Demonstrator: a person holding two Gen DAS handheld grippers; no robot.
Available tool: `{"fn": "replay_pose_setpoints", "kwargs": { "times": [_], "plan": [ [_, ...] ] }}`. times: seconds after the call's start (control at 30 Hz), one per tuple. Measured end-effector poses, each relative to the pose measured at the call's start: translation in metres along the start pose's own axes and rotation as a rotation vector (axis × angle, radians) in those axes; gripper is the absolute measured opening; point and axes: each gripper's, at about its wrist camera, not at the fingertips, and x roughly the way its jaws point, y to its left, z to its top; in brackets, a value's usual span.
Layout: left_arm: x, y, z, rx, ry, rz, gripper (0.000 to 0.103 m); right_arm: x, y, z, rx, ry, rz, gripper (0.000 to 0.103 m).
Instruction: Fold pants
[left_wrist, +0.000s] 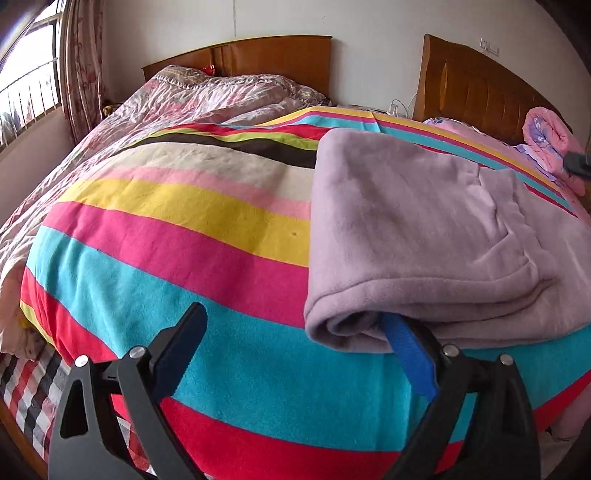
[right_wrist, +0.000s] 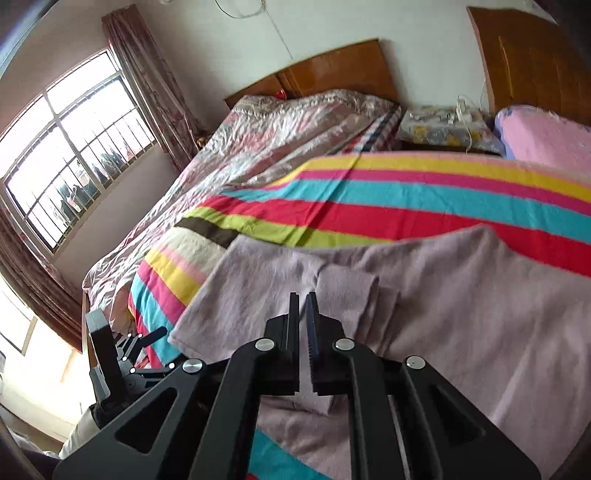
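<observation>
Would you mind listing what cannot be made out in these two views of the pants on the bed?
- Left wrist view: the tip of the left gripper's blue finger is tucked under the pants fold; what it touches is hidden.
- Left wrist view: the pants run off the right edge.
- Right wrist view: the right gripper covers the pants beneath it; whether cloth sits between its nearly closed fingers is unclear.
- Right wrist view: small items on the nightstand are too small to identify.

striped blanket (left_wrist: 177, 236), floral quilt (left_wrist: 207, 99), wooden headboards (left_wrist: 273, 55), window (right_wrist: 74, 162).

Wooden headboard (left_wrist: 273, 59), barred window (right_wrist: 74, 166), floral curtain (right_wrist: 155, 92)
</observation>
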Motion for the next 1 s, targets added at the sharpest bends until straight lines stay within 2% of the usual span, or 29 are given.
{"fn": "replay_pose_setpoints", "kwargs": {
  "times": [0.17,0.3,0.33,0.37,0.4,0.43,0.47,0.57,0.67,0.73,0.77,0.8,0.83,0.9,1.0],
  "plan": [
    [0.001,0.001,-0.001,-0.003,-0.010,0.004,0.096,0.031,-0.043,-0.056,0.171,0.145,-0.034,0.018],
    [0.000,-0.004,-0.001,0.001,-0.018,0.007,0.096,0.035,-0.074,-0.075,0.299,0.141,0.020,0.024],
    [0.000,-0.004,-0.001,-0.003,-0.018,0.005,0.096,0.034,-0.078,-0.074,0.314,0.133,0.040,0.054],
    [0.000,-0.004,-0.002,-0.008,-0.018,0.002,0.097,0.035,-0.080,-0.074,0.319,0.103,0.155,0.073],
    [0.001,-0.003,-0.002,-0.013,-0.018,0.000,0.098,0.036,-0.078,-0.074,0.296,0.083,0.236,0.090],
    [0.001,-0.001,-0.002,-0.017,-0.018,-0.002,0.098,0.035,-0.071,-0.073,0.246,0.080,0.222,0.092],
    [0.001,0.000,-0.003,-0.020,-0.017,-0.006,0.099,0.037,-0.065,-0.072,0.213,0.098,0.187,0.092],
    [0.001,0.002,-0.004,-0.024,-0.019,-0.012,0.099,0.040,-0.068,-0.071,0.249,0.109,0.209,0.092],
    [0.001,0.000,-0.003,-0.019,-0.026,-0.010,0.099,0.049,-0.064,-0.064,0.239,0.157,0.218,0.093],
    [0.001,0.000,-0.003,-0.024,-0.029,-0.012,0.099,0.059,-0.056,-0.058,0.224,0.176,0.237,0.075],
    [0.003,0.001,-0.003,-0.028,-0.029,-0.012,0.099,0.066,-0.052,-0.056,0.214,0.184,0.232,0.070],
    [0.003,0.002,-0.003,-0.030,-0.027,-0.012,0.099,0.071,-0.051,-0.054,0.211,0.181,0.222,0.055],
    [0.003,0.002,-0.003,-0.030,-0.024,-0.011,0.099,0.075,-0.051,-0.054,0.212,0.181,0.213,0.034],
    [0.002,0.001,-0.003,-0.019,-0.022,-0.008,0.099,0.076,-0.054,-0.055,0.222,0.177,0.200,0.027],
    [0.002,-0.002,0.000,0.009,-0.020,0.022,0.100,0.056,-0.045,-0.052,0.168,0.099,0.138,0.023]
  ]
}}
